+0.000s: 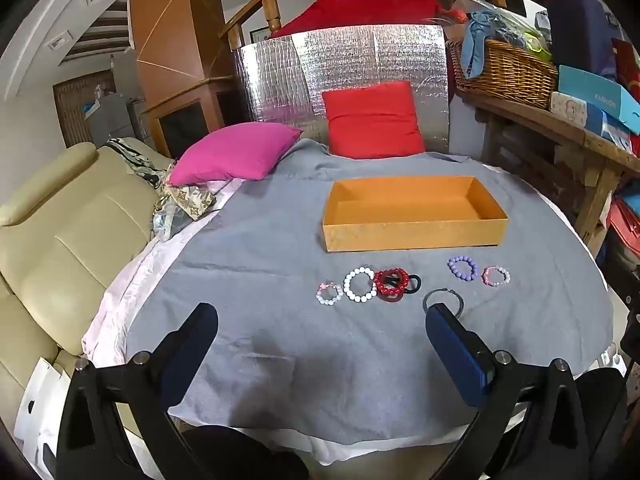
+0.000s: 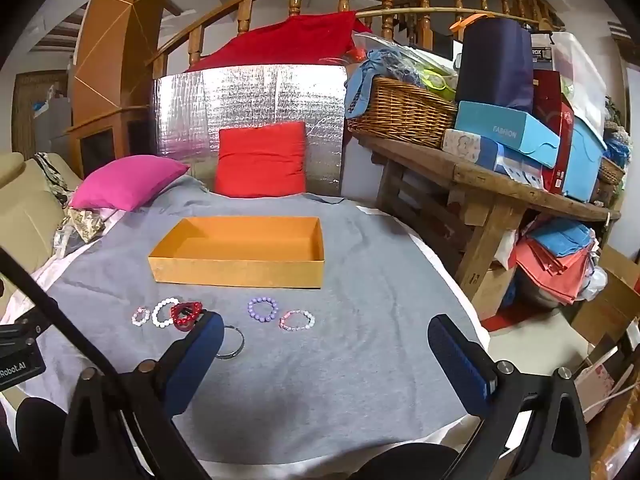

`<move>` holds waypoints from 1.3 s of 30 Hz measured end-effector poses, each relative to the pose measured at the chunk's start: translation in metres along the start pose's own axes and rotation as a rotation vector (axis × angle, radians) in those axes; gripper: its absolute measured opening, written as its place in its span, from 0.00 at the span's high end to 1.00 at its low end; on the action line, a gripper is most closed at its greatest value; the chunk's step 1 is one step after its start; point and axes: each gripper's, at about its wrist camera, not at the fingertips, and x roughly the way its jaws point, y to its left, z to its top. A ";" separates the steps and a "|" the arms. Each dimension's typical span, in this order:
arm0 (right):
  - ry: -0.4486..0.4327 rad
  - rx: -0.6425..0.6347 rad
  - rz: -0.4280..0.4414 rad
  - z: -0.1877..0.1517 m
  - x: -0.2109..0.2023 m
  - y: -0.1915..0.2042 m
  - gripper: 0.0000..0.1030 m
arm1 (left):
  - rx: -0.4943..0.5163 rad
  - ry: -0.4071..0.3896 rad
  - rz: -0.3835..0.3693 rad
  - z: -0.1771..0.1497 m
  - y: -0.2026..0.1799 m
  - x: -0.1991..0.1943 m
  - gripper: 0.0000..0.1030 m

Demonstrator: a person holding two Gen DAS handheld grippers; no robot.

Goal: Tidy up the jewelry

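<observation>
An empty orange box (image 1: 414, 234) (image 2: 236, 270) sits on the grey cloth. In front of it lies a row of bracelets: a small pale beaded one (image 1: 329, 293) (image 2: 141, 316), a white beaded one (image 1: 360, 284) (image 2: 164, 312), a red one (image 1: 392, 282) (image 2: 185, 314) over a black hair tie (image 1: 414, 280), a thin grey ring (image 1: 443, 300) (image 2: 231, 342), a purple beaded one (image 1: 463, 267) (image 2: 263, 309) and a pink beaded one (image 1: 496, 276) (image 2: 297, 320). My left gripper (image 1: 322, 324) and right gripper (image 2: 326, 334) hover open near the row, holding nothing.
A pink cushion (image 1: 236, 156) and a red cushion (image 1: 374, 120) lie behind the box against a silver foil panel (image 1: 340, 64). A cream sofa (image 1: 60, 232) stands at the left. A wooden bench (image 2: 500, 188) with a wicker basket (image 2: 400, 114) and boxes stands at the right.
</observation>
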 end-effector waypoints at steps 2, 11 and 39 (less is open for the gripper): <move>0.000 -0.005 0.000 0.000 0.001 0.001 0.00 | 0.002 0.000 -0.001 0.000 0.000 0.000 0.00; 0.004 -0.008 -0.001 -0.001 0.003 0.005 0.00 | 0.006 0.007 -0.005 -0.001 0.001 0.003 0.00; 0.219 0.326 0.333 -0.015 0.120 -0.046 0.00 | 0.046 0.052 -0.076 -0.017 0.014 0.101 0.00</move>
